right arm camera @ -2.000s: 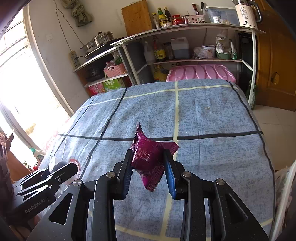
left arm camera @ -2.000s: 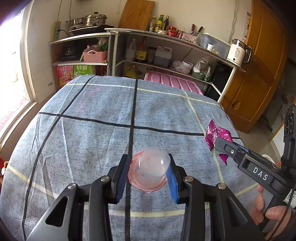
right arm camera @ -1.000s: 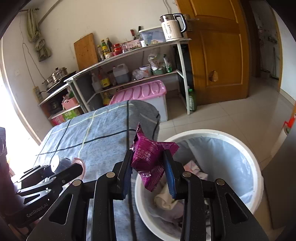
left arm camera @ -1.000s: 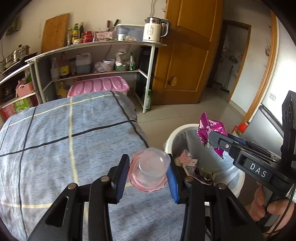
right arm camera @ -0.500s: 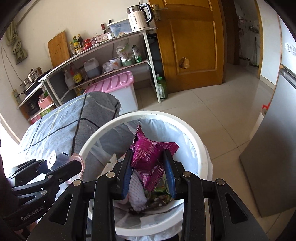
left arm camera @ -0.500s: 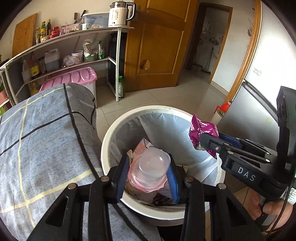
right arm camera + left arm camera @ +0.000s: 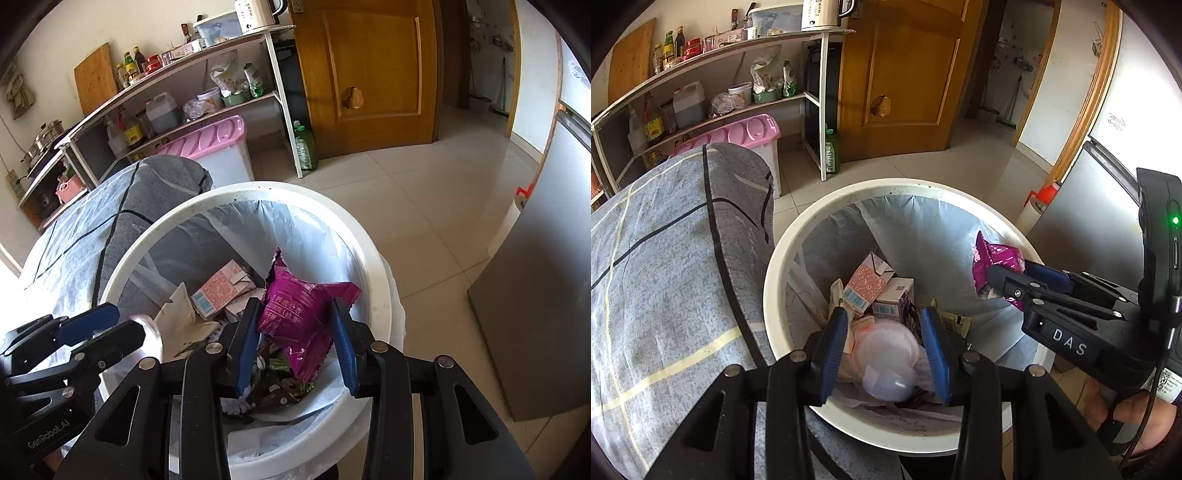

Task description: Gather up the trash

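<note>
A white bin (image 7: 783,258) with a pale liner stands under both grippers. My left gripper (image 7: 884,350) hangs over its near side with its jaws opening. The clear plastic cup with the pink rim (image 7: 886,365) is blurred and slipping down between the blue pads, free of them. My right gripper (image 7: 295,339) is over the bin (image 7: 373,266) too. Its jaws are also opening, and the purple snack wrapper (image 7: 299,317) still sits wedged between the pads. In the left wrist view the wrapper (image 7: 993,258) sticks out of the right gripper (image 7: 1008,271) above the bin's right side.
Milk cartons (image 7: 868,284) and paper scraps lie in the bin. The table under a grey checked cloth (image 7: 665,258) borders it on the left. A pink-lidded box (image 7: 738,129) and shelves stand behind, a grey cabinet (image 7: 535,295) on the right. A hand (image 7: 1134,410) holds the right gripper.
Both grippers swung from above the table to over the bin and sank towards it. The left pads have spread and the cup has dropped lower between them. The wrapper keeps its place.
</note>
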